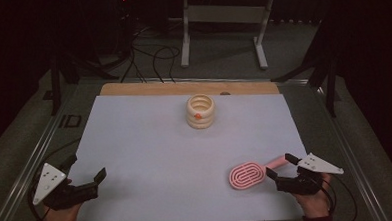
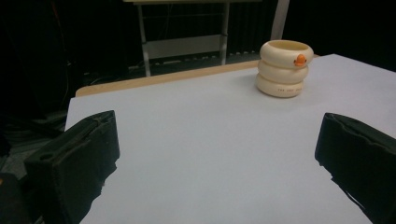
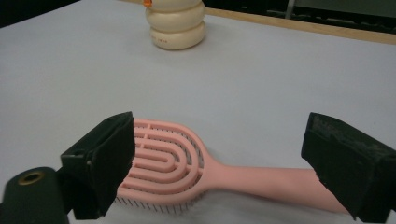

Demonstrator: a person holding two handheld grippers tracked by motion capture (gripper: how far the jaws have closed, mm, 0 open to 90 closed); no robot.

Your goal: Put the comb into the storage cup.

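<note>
A pink hairbrush [image 1: 248,175] lies flat on the white table sheet [image 1: 151,157] at the front right, handle pointing right. My right gripper [image 1: 281,167] is open and straddles its neck; in the right gripper view the brush [image 3: 161,161] lies between the two black jaws [image 3: 224,163], neither pad touching it. A cream ribbed cup [image 1: 200,111] with an orange dot stands upright at the far centre, also cream ribbed cup [image 2: 285,68] and cup [image 3: 176,24]. My left gripper [image 1: 88,169] rests open at the front left with nothing between its fingers [image 2: 77,158].
A wooden strip [image 1: 188,87] runs along the table's far edge. Behind it stand a white metal frame [image 1: 222,19] and loose cables [image 1: 151,57] on the floor. The sheet's middle is bare.
</note>
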